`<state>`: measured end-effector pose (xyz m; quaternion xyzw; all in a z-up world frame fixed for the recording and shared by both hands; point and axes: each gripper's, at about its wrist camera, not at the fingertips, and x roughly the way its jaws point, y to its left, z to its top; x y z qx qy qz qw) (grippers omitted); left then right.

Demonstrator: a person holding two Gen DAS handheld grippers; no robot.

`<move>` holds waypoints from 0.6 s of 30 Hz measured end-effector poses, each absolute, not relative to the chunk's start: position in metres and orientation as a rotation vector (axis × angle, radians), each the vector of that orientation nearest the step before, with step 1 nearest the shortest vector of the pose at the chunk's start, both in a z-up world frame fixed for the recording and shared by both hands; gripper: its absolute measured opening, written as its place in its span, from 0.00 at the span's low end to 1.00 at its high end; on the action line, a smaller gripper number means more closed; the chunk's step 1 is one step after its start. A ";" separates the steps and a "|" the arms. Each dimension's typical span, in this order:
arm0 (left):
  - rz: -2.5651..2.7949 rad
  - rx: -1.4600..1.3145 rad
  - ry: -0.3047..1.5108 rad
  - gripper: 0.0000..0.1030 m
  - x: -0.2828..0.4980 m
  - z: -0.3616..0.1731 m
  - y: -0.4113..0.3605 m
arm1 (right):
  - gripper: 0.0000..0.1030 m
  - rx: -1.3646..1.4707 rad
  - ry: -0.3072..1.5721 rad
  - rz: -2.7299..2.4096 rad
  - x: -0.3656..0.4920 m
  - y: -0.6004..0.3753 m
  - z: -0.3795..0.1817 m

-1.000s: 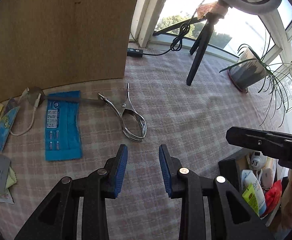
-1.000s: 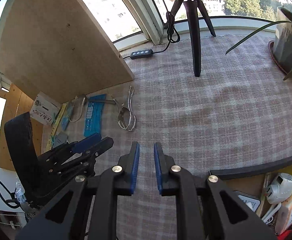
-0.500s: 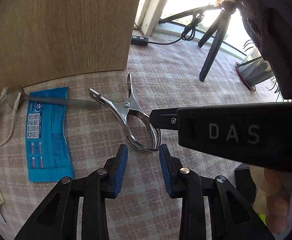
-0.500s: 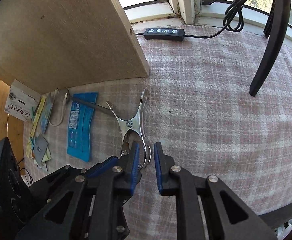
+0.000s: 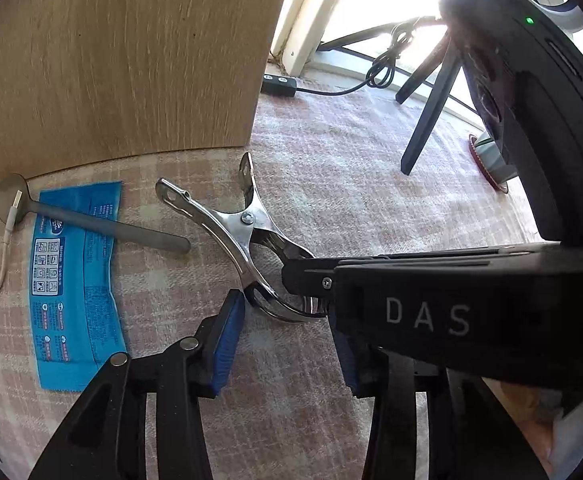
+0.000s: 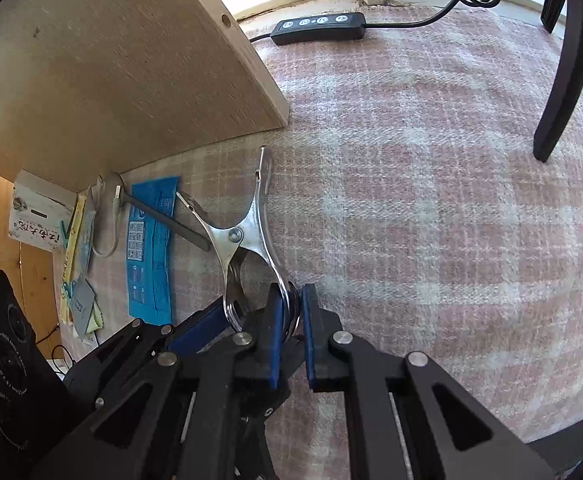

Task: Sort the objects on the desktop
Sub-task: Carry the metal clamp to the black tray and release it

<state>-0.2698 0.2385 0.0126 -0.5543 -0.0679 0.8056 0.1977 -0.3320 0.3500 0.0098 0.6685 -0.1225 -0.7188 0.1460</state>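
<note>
A shiny metal clamp (image 5: 243, 224) lies on the pink checked tablecloth (image 6: 431, 200), handles pointing away from me. My right gripper (image 6: 291, 300) is closing its blue pads on one wire loop of the clamp's (image 6: 235, 236) rounded jaw end, and the pads press on it. In the left wrist view its black finger (image 5: 311, 276) crosses in from the right. My left gripper (image 5: 287, 312) is opening, with the same rounded end just ahead of its fingertips and not gripped. Its right pad is partly hidden.
A blue sachet (image 5: 75, 280), a grey round-headed stick (image 5: 111, 228) and a white cable (image 5: 7, 240) lie left of the clamp. A wooden board (image 5: 111, 60) stands behind. A black inline remote (image 6: 319, 26) and a tripod leg (image 6: 563, 80) are farther back.
Both grippers came down onto the clamp. The right one swung in from the right and closed on the clamp's loop. The left jaws widened.
</note>
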 end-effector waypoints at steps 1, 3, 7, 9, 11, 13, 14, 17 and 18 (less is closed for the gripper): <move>2.249 -1.551 -0.191 0.38 -0.269 0.013 0.239 | 0.09 1.926 -0.367 -2.075 -0.331 0.352 0.011; 2.244 -1.544 -0.190 0.38 -0.264 0.015 0.240 | 0.09 1.925 -0.381 -2.086 -0.326 0.356 0.013; 2.227 -1.529 -0.224 0.38 -0.249 0.027 0.243 | 0.09 1.894 -0.396 -2.118 -0.310 0.362 0.028; 2.219 -1.513 -0.222 0.38 -0.239 0.036 0.248 | 0.09 1.868 -0.403 -2.135 -0.298 0.367 0.039; 2.216 -1.485 -0.203 0.38 -0.226 0.048 0.257 | 0.09 1.848 -0.418 -2.155 -0.285 0.376 0.052; 2.212 -1.458 -0.189 0.38 -0.212 0.059 0.266 | 0.09 1.827 -0.425 -2.182 -0.269 0.387 0.066; 2.209 -1.445 -0.183 0.38 -0.205 0.065 0.271 | 0.09 1.816 -0.421 -2.201 -0.261 0.392 0.073; 2.194 -1.407 -0.164 0.38 -0.186 0.079 0.289 | 0.09 1.785 -0.427 -2.264 -0.235 0.401 0.085; 2.186 -1.402 -0.155 0.38 -0.180 0.083 0.295 | 0.09 1.782 -0.438 -2.276 -0.227 0.407 0.089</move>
